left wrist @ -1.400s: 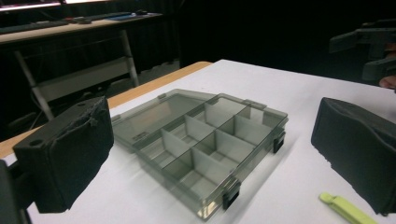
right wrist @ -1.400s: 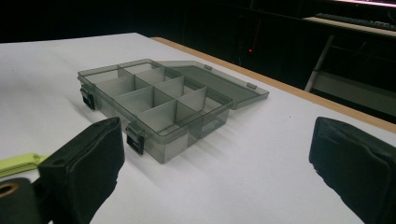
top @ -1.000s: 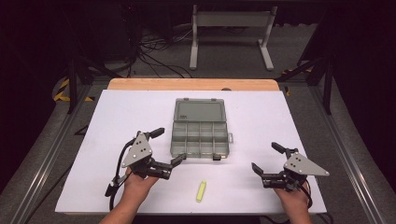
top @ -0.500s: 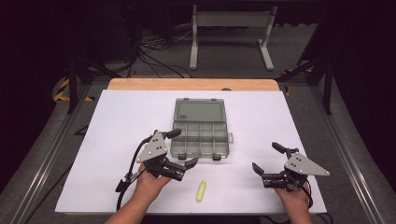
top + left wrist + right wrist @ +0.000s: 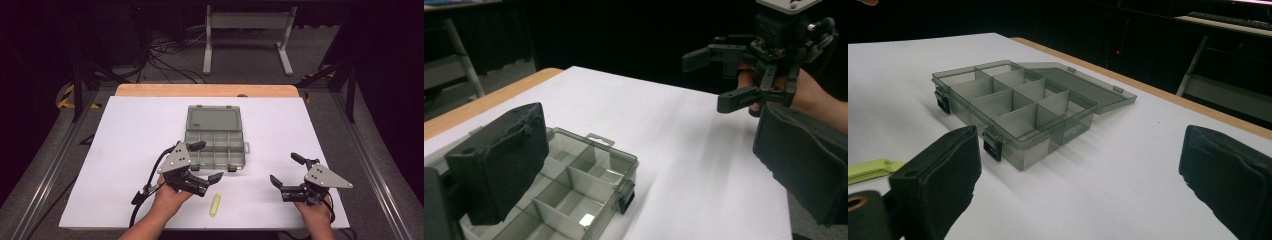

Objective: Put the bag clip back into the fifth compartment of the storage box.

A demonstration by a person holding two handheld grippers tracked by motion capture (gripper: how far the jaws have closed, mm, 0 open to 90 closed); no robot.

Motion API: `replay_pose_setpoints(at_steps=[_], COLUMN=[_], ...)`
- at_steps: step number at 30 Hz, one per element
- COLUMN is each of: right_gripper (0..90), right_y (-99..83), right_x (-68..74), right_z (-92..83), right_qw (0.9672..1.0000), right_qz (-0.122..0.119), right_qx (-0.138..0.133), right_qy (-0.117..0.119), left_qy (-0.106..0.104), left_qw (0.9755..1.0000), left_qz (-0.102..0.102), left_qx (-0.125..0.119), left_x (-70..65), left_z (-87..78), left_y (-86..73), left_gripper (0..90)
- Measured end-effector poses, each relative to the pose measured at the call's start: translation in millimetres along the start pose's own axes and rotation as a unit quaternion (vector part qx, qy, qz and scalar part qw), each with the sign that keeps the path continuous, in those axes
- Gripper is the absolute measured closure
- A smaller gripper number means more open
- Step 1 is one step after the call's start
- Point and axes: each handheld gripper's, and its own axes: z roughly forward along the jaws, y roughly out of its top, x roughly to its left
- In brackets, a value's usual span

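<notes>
- Low on the white table, near the person's edge: a small yellow-green strip, lying flat and untouched, just in front of the open organizer box and apart from it.
- Too small to name more closely; possibly a plastic clip or tag.
- Behind it, the clear grey box with its lid folded back flat and its compartments facing up; looks empty, though a pale glint in one near cell cannot be made out.
- Closest to the strip: left gripper, jaws spread wide, one over the box's near left corner and the other hanging just beside the strip, holding nothing.
- Farther off, at the table's right side: right gripper, jaws likewise wide apart and empty, well clear of both box and strip.
- Judged step: the approach for a pick, nothing gripped yet.
- Called for next: lower the left gripper, turn the jaws to straddle the strip across its narrow width, then close gently, since so thin a piece lying flat could skid away.
- Afterwards, probably a short carry to a compartment.
</notes>
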Motion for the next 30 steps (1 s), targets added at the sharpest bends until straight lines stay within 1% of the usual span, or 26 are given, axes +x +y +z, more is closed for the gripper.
replay_pose_setpoints(at_steps=[2,5,6,7,8,9,11,13,14,15,17,19,20,21,22,23,26,27,28,29,30], right_gripper=[4.0,4.0,4.0,4.0,4.0,4.0,4.0,4.0,4.0,4.0,4.0,4.0,4.0,4.0,4.0,4.0,4.0,4.0,4.0,4.0,4.0], right_y=[0.1,0.2,0.1,0.1,0.0,-0.1,-0.3,-0.3,-0.3,-0.4,-0.5,-0.5,-0.5,-0.6,-0.6,-0.6,-0.5,-0.5,-0.6,-0.6,-0.7], right_x=[0.2,0.1,0.3,0.3,0.1,0.1,0.0,0.1,0.2,0.3,0.3,0.2,0.2,0.4,0.3,0.3,0.2,0.1,-0.1,-0.2,-0.3], right_z=[-0.1,0.1,-0.1,-0.1,0.2,0.3,0.6,1.0,1.2,1.4,1.7,2.0,2.2,2.3,2.2,2.3,1.9,1.8,1.9,1.8,2.0], right_qw=[1.0,1.0,1.0,1.0,1.0,1.0,1.0,1.0,1.0,1.0,1.0,1.0,1.0,0.9999,0.9999,0.9999,0.9999,0.9999,0.9999,0.9999,0.9999], right_qz=[0.0,-0.004,-0.001,-0.001,0.0,0.0,0.0,-0.001,-0.001,0.0,0.0,0.0,0.0,0.001,0.0,0.0,0.0,0.0,0.001,0.002,0.003], right_qx=[0.002,0.001,0.002,0.002,0.001,0.001,0.002,0.003,0.003,0.002,0.002,0.003,0.003,0.003,0.004,0.004,0.004,0.004,0.003,0.003,0.002], right_qy=[-0.001,0.001,0.001,0.001,0.002,0.003,0.004,0.006,0.006,0.007,0.009,0.009,0.009,0.01,0.01,0.01,0.01,0.009,0.01,0.011,0.011], left_qy=[-0.002,-0.008,-0.004,-0.004,-0.003,-0.005,0.001,0.002,0.006,0.009,0.017,0.026,0.029,0.03,0.033,0.033,0.032,0.034,0.033,0.034,0.034], left_qw=[1.0,0.9999,0.9999,0.9999,0.9998,0.9997,0.9996,0.9994,0.9992,0.9989,0.9982,0.9965,0.9957,0.995,0.9946,0.994,0.9931,0.9923,0.9917,0.9906,0.9889], left_qz=[-0.001,-0.011,-0.013,-0.013,-0.011,-0.015,-0.009,-0.012,-0.007,-0.011,-0.008,-0.009,-0.012,-0.01,-0.008,-0.012,-0.018,-0.017,-0.021,-0.017,-0.017], left_qx=[-0.002,-0.002,0.006,0.006,0.013,0.017,0.025,0.034,0.038,0.044,0.058,0.079,0.087,0.095,0.098,0.104,0.111,0.117,0.123,0.131,0.144], left_x=[-0.8,-4.4,-6.4,-6.4,-7.0,-8.5,-10.8,-14.0,-14.7,-16.6,-18.4,-20.5,-21.6,-22.0,-22.6,-23.2,-23.6,-23.7,-24.7,-25.1,-27.1], left_z=[0.4,0.6,1.3,1.3,1.7,2.0,2.9,3.7,3.7,4.0,4.6,5.9,6.5,7.0,7.5,8.1,9.2,9.5,10.3,10.6,11.6], left_y=[0.1,1.0,1.2,1.2,1.3,1.1,0.9,0.6,0.8,1.0,2.1,4.2,5.2,6.2,6.8,7.3,7.1,7.0,6.6,6.4,6.2], left_gripper=[3.8,5.8,6.4,6.5,6.5,6.7,6.7,7.9,8.5,9.4,11.3,12.4,12.4,12.4,12.4,12.3,11.8,11.8,11.8,12.8,14.5])
